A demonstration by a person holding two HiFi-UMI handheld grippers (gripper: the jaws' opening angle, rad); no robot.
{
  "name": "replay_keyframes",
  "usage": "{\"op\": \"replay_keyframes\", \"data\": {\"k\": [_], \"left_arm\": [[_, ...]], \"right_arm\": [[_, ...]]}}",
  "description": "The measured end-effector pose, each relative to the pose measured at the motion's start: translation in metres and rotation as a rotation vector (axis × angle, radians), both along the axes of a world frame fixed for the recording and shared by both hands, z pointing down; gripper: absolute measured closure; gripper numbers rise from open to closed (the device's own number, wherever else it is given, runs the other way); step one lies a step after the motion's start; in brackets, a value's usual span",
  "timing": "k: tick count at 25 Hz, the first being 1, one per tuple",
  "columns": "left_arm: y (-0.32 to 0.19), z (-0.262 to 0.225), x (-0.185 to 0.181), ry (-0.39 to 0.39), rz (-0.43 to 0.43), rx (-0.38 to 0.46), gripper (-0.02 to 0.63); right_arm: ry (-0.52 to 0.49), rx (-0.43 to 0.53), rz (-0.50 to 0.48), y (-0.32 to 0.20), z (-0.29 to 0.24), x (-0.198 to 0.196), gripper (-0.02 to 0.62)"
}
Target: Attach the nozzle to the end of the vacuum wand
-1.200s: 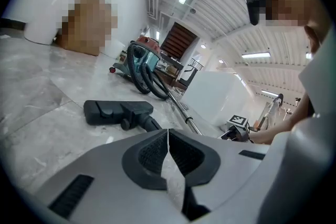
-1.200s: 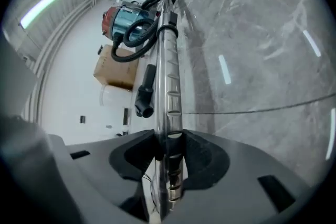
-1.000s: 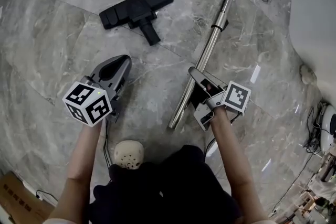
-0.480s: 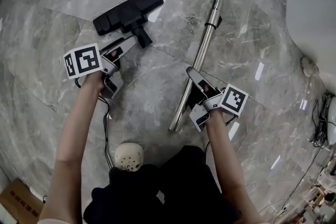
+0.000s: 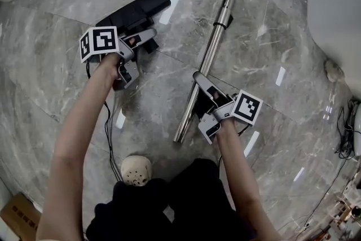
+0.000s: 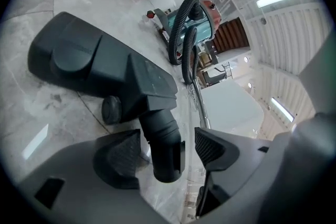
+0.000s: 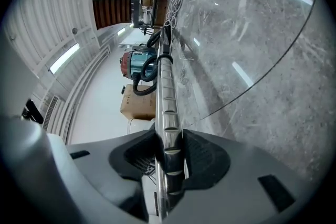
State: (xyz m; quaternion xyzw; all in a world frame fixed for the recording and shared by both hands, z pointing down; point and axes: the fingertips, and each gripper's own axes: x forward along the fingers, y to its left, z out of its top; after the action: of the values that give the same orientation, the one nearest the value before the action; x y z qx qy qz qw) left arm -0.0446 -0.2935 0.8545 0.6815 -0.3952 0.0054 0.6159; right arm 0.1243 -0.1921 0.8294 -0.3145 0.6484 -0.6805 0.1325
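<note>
Left, on the grey marble floor [image 5: 62,14]: sets the left gripper [image 6: 165,147] about the neck [image 6: 160,120] of the black nozzle [image 6: 100,68]. Jaws just opened and standing wide, one pad on either side of the neck, neither pressing it. Centre: chrome vacuum wand [image 5: 213,45] slanting across the floor, well apart from the nozzle. Right: clamps the right gripper [image 7: 169,153] on the wand near its free lower end, pads tight against the tube.
</note>
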Motion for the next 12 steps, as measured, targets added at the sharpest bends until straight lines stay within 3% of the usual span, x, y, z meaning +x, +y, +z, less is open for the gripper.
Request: {"op": "replay_keyframes", "data": {"k": [2, 4, 5, 12], "left_arm": [[-0.007, 0.004, 0.000, -0.006, -0.016, -0.032, 0.283], [-0.013, 0.010, -0.002, -0.008, -0.042, -0.060, 0.376], [-0.015, 0.011, -0.003, -0.001, -0.052, -0.062, 0.379], [-0.011, 0.005, -0.005, 0.068, -0.080, 0.036, 0.396]], "right_arm": [[-0.011, 0.000, 0.000, 0.000, 0.000, 0.000, 0.437], [-0.019, 0.003, 0.005, -0.001, 0.000, 0.000, 0.437], [-0.025, 0.004, 0.009, -0.001, 0.000, 0.000, 0.436], [-0.047, -0.003, 0.086, -0.018, -0.004, 0.011, 0.436]]}}
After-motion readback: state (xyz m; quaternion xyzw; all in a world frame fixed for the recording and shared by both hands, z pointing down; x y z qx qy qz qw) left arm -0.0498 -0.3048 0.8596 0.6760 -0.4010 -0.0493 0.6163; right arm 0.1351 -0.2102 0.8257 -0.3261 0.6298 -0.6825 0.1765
